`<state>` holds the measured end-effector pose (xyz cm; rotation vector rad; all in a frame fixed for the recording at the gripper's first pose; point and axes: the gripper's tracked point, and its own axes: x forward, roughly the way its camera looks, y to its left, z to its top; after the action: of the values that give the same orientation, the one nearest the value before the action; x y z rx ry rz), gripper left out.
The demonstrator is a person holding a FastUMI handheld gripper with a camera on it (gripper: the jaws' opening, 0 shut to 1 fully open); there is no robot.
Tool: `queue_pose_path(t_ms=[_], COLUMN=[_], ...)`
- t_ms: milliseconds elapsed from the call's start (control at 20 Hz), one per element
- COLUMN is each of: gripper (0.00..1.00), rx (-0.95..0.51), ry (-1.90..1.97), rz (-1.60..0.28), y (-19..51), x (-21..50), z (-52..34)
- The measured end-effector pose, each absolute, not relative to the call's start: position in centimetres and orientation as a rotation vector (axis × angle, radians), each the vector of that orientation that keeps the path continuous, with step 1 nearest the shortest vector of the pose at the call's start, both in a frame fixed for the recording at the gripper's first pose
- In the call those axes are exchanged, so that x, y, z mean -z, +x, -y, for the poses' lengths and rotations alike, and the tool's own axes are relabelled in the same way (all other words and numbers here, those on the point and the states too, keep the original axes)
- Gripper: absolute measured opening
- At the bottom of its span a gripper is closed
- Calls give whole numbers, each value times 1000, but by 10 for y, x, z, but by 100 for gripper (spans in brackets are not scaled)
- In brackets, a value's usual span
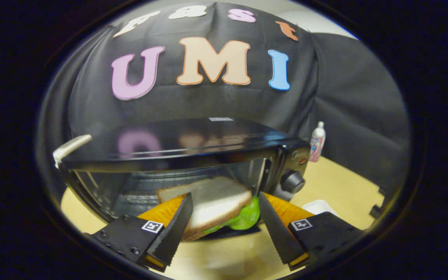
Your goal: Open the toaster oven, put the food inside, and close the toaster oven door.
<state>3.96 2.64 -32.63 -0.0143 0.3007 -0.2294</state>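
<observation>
The sandwich (212,204) sits between the jaws of the gripper (224,206), a slab of white bread with a tan crust on top, a fold of glossy green lettuce (245,218) bulging out at its right side, and a second crust edge showing beneath. The jaws are spread, one serrated finger running along each side of the sandwich; whether they press on the bread cannot be told. An orange plate (286,212) shows under the sandwich and outside both fingers, with a dark rim below it. The sandwich's long axis runs left to right across the jaws, its top tilted up toward the far side, where it meets the mouth of the toaster oven (185,155). The oven is a shiny black box with a wire rack visible inside, a round knob (293,181) on its right panel and a pale handle (70,147) at its left. It stands on a light wooden counter (340,186), with a small white bottle (317,142) behind its right corner.
</observation>
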Motion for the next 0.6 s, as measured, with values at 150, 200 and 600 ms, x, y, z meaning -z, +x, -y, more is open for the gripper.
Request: queue_pose_path(t_ms=[150,200,600], gripper=[100,100,100], rx=[204,199,219], ry=[-73,-74,-78], rz=[-294,-296,-312], y=[36,33,-29], x=[322,323,311], z=[-29,-29,-18])
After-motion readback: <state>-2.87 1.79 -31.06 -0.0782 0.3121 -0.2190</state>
